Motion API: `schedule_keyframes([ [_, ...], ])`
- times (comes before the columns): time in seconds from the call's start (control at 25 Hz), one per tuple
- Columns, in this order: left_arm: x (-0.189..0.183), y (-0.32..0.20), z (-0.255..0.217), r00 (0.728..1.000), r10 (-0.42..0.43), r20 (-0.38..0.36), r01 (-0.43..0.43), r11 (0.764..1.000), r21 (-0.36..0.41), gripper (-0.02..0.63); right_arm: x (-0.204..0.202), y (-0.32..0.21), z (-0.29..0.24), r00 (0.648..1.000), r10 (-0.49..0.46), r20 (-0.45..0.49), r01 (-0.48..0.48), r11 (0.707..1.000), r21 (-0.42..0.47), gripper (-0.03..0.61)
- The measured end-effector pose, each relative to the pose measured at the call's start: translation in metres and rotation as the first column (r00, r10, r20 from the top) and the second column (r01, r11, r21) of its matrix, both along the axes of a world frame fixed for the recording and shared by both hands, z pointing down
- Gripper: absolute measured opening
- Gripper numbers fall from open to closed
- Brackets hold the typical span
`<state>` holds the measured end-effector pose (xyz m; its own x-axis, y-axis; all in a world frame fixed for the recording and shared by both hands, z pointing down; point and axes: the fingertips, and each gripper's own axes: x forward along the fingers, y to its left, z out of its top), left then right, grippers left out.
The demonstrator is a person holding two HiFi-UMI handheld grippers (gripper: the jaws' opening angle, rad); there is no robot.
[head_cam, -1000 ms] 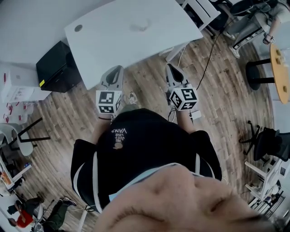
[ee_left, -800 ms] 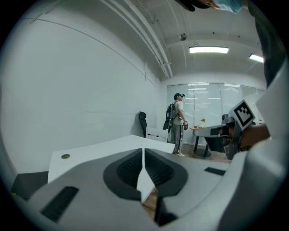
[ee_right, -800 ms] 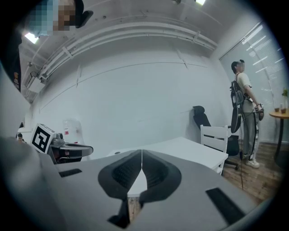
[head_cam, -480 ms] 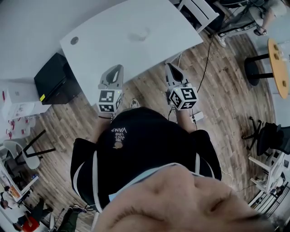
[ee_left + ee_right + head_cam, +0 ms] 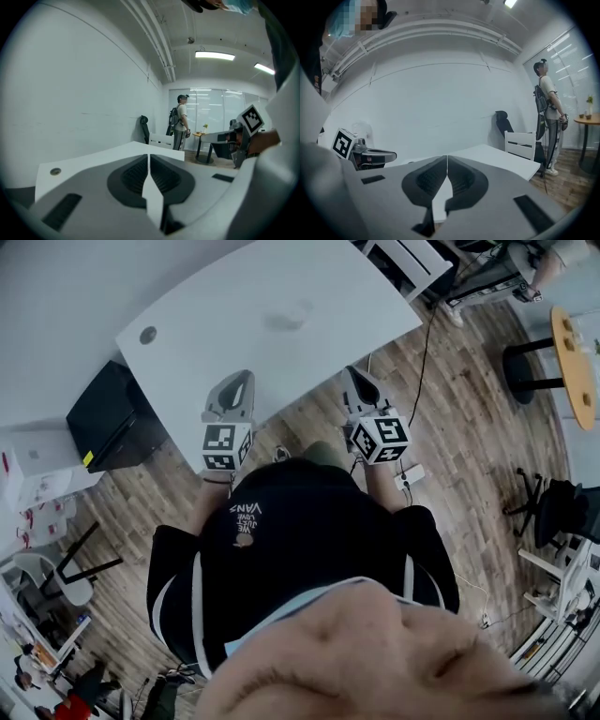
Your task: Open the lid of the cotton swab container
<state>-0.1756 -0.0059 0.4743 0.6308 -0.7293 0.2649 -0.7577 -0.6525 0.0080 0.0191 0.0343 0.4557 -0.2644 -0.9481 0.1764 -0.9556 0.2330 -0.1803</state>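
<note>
A small clear cotton swab container (image 5: pixel 291 316) stands near the middle of the white table (image 5: pixel 216 306), far beyond both grippers. My left gripper (image 5: pixel 246 379) is shut and empty, its tips over the table's near edge. My right gripper (image 5: pixel 353 375) is also shut and empty, just off that edge above the wooden floor. In the left gripper view the jaws (image 5: pixel 149 158) meet with nothing between them and point across the table (image 5: pixel 84 164). In the right gripper view the shut jaws (image 5: pixel 446 161) hold nothing, and the left gripper (image 5: pixel 365 157) shows at the left.
A black box (image 5: pixel 112 418) sits on the floor under the table's left end. A cable (image 5: pixel 424 348) and power strip (image 5: pixel 410 474) lie on the floor at the right. A round wooden table (image 5: pixel 574 362) stands far right. A person (image 5: pixel 180 123) with a backpack stands beyond a white chair (image 5: pixel 520 143).
The table has come closer in the head view, its near edge now reaching the left gripper's tips. Both grippers keep their places in the view and stay shut.
</note>
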Motion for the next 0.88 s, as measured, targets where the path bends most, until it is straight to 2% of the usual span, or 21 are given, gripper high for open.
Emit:
schedule_keyframes([
  [0.28, 0.010, -0.019, 0.008, 1.000, -0.001, 0.000, 0.001, 1.000, -0.024, 0.028, 0.005, -0.025, 0.002, 1.000, -0.016, 0.000, 0.016, 1.000, -0.011, 0.012],
  [0.88, 0.034, -0.084, 0.003, 0.998, -0.061, 0.005, 0.061, 0.998, -0.014, 0.028, 0.025, -0.106, -0.003, 0.995, -0.099, -0.004, 0.099, 0.995, -0.001, 0.012],
])
